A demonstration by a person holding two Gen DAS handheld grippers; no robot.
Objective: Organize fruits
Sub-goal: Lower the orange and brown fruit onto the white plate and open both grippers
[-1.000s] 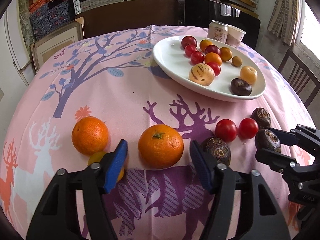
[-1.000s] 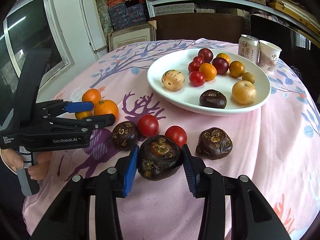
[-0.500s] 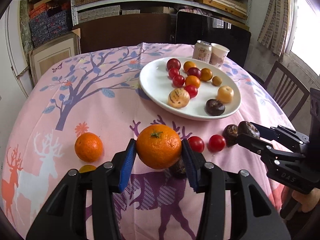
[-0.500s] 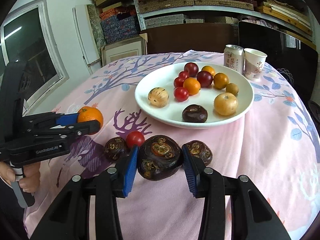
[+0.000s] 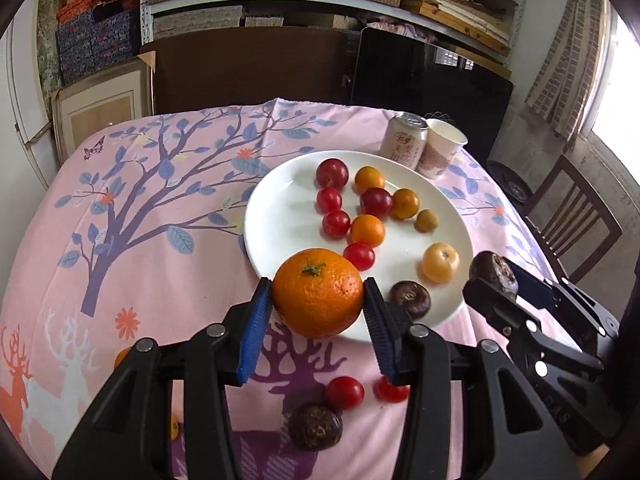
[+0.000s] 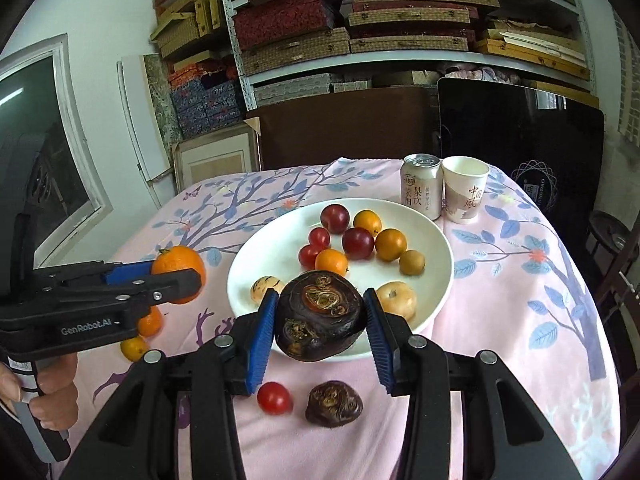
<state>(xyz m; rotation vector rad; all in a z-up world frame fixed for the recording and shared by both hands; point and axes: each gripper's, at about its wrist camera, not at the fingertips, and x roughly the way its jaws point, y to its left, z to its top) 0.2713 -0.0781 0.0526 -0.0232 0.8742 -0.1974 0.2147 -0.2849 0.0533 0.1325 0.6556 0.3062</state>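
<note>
My left gripper (image 5: 318, 320) is shut on a large orange (image 5: 318, 292) and holds it in the air over the near rim of the white plate (image 5: 280, 216). My right gripper (image 6: 320, 320) is shut on a dark brown wrinkled fruit (image 6: 318, 316) and holds it above the plate's (image 6: 436, 248) near edge. The plate holds several red, orange and yellow fruits and one dark fruit (image 5: 410, 298). The right gripper also shows in the left wrist view (image 5: 496, 280), and the left gripper in the right wrist view (image 6: 176, 276).
On the pink cloth lie two red tomatoes (image 5: 344, 392) and a dark fruit (image 5: 316, 426) near me, and small oranges (image 6: 148, 322) at the left. A drink can (image 6: 422, 190) and paper cup (image 6: 464, 192) stand behind the plate. A chair (image 5: 572, 224) is at the right.
Both grippers rose off the cloth with their fruit and moved forward toward the plate. The left one closed on the orange a second ago.
</note>
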